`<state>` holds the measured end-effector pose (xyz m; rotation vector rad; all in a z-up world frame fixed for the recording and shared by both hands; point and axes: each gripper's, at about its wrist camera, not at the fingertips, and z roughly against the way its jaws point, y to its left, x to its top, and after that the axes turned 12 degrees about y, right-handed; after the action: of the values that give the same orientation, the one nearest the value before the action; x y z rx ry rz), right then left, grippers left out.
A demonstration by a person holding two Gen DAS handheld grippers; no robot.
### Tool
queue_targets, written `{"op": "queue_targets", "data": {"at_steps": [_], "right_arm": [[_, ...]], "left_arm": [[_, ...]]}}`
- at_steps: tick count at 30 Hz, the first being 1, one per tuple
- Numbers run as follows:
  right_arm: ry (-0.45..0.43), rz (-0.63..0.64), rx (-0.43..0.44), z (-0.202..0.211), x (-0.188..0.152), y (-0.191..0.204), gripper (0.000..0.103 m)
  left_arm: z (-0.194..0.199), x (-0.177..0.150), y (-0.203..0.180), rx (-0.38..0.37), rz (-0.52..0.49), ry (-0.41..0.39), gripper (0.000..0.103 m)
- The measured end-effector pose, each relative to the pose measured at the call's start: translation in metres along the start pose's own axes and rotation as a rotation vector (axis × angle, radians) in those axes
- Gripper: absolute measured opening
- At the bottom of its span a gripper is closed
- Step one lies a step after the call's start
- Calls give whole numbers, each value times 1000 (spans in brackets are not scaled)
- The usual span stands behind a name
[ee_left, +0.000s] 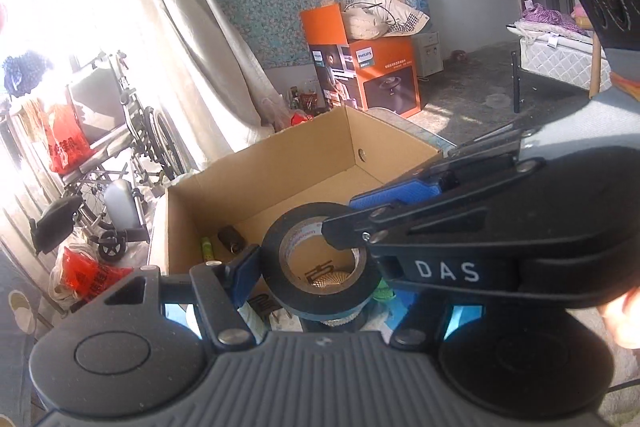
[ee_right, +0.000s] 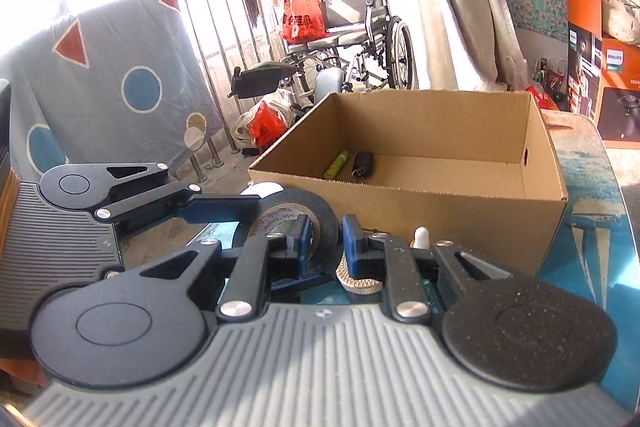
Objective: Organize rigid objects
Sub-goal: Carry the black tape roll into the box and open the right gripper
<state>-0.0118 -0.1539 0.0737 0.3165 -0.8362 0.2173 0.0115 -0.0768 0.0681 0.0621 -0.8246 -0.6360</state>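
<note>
Both my tongs grip one black tape roll (ee_left: 320, 263): left tongs (ee_left: 316, 259) across it, right tongs (ee_right: 325, 241) pinching its wall. Cardboard box (ee_right: 440, 203) just beyond holds two small items.

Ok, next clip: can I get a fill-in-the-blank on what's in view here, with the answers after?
1. The right gripper pinches the wall of the ___ tape roll.
2. Inside the cardboard box, a dark object lies beside a ___ tube.
3. The orange box bears the brand name ___.
4. A ___ plastic bag sits on the wheelchair.

Answers: black; green; PHILIPS; red
</note>
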Motion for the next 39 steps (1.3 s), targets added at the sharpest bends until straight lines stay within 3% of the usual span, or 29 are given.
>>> {"op": "queue_targets", "data": {"at_steps": [4, 9, 12, 18, 23, 28, 33, 39], "right_arm": [[-50, 53, -16, 14, 38, -5, 17], [-26, 87, -19, 9, 92, -27, 17], [47, 91, -3, -13, 129, -45, 17], [298, 17, 60, -101, 188, -92, 17], [498, -65, 105, -184, 193, -119, 17], [644, -112, 107, -253, 178, -133, 17], [719, -148, 102, -296, 170, -151, 17], [761, -133, 118, -326, 168, -147, 17]], "left_arm": [[6, 34, 7, 39, -29, -67, 68], [-13, 77, 23, 36, -40, -61, 68], [-38, 102, 37, 2, -27, -1, 68], [-115, 132, 74, -113, 17, 221, 68], [-187, 129, 90, -180, 14, 425, 68], [-240, 126, 87, -179, -36, 532, 68], [-281, 123, 96, -225, 0, 613, 68], [-300, 109, 112, -239, 17, 661, 68]]}}
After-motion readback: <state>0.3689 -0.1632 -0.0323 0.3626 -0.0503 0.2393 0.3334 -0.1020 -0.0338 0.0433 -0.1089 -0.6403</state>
